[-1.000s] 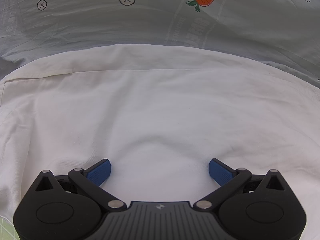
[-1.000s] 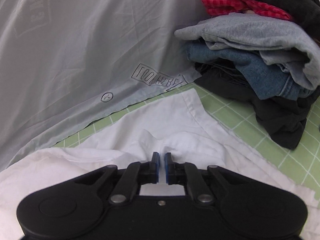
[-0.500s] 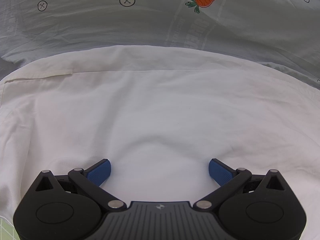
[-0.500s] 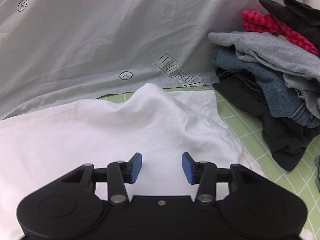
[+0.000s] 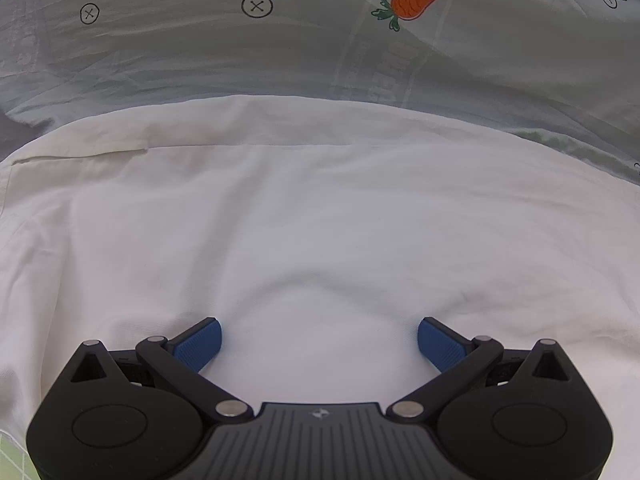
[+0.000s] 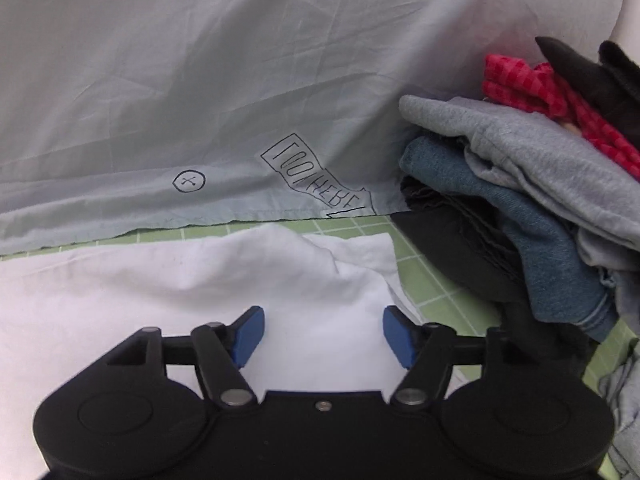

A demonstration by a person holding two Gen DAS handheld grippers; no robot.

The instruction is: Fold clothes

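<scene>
A white garment [image 5: 320, 216] lies spread flat and fills most of the left wrist view; a seam runs across its far part. My left gripper [image 5: 319, 338] hovers low over it, open, blue pads wide apart with only flat cloth beneath. In the right wrist view the same white garment [image 6: 200, 280] ends in a loose raised corner near the green gridded mat [image 6: 420, 280]. My right gripper [image 6: 323, 334] is over that corner with its jaws opening; the cloth lies below the blue pads and nothing is pinched between them.
A pale grey sheet [image 6: 240, 100] with printed marks and a carrot picture [image 5: 412, 4] lies beyond the garment. At the right stands a pile of clothes [image 6: 540, 184]: grey, blue denim, black and red checked pieces, close to my right gripper.
My right gripper went from shut on a pinch of the white cloth to wide apart, releasing it, and rolled so the pile shifted right. The left gripper stayed still.
</scene>
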